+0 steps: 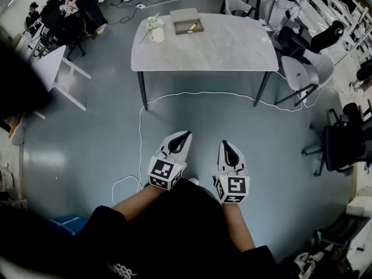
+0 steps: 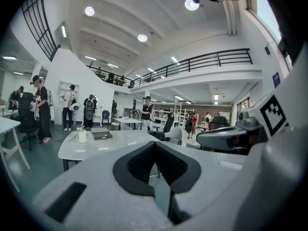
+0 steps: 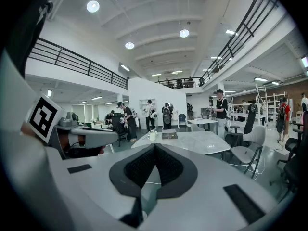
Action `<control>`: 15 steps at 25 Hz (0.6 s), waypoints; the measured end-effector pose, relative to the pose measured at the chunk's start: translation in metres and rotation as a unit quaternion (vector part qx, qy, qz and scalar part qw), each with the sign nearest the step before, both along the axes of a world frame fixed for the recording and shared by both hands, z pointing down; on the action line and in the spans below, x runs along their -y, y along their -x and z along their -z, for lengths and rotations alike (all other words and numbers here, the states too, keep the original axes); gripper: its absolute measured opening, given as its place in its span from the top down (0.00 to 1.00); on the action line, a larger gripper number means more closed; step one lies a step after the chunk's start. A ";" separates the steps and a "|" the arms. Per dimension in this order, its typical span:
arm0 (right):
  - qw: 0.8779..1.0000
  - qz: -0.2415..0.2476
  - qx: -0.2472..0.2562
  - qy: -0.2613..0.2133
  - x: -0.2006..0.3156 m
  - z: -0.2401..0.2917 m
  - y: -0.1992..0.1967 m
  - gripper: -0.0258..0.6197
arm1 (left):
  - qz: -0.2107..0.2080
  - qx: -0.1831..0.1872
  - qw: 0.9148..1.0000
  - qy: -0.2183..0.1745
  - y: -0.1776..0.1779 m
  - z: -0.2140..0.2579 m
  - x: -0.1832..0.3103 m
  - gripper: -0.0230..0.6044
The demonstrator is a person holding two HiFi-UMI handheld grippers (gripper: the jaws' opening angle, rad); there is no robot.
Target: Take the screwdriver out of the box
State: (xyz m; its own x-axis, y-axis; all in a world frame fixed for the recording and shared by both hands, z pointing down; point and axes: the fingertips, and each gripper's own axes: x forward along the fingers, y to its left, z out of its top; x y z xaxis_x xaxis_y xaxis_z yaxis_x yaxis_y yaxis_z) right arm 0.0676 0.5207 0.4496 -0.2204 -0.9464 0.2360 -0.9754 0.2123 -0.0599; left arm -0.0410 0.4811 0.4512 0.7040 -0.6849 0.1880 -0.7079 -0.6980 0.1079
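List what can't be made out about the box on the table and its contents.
Screwdriver, head view: only a small yellow shape in the box; tip and shaft too small to tell.
Box, both gripper views: seen side-on from afar, its wall hides the inside.
Mug, head view: too small to see whether it holds anything.

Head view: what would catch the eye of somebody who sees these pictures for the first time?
The left gripper and the right gripper stand out low in the middle, side by side over the grey floor, both shut and empty. Farther ahead stands a pale table. At its far edge an open box holds a yellow screwdriver, with a white mug beside it.
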 end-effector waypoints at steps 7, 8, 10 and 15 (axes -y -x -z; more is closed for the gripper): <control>1.000 -0.009 -0.012 0.009 0.046 -0.007 -0.013 0.94 | 0.009 -0.013 1.000 -0.008 -0.006 0.002 0.051 0.94; 1.000 -0.011 -0.003 0.008 0.054 -0.007 -0.015 0.94 | 0.009 -0.014 1.000 -0.007 -0.007 0.001 0.060 0.94; 1.000 -0.013 0.016 0.007 0.073 -0.005 -0.017 0.94 | 0.009 -0.017 1.000 -0.005 -0.009 0.001 0.080 0.94; 1.000 -0.015 0.007 0.017 0.141 -0.010 -0.017 0.94 | 0.006 -0.024 1.000 -0.001 -0.005 -0.005 0.148 0.94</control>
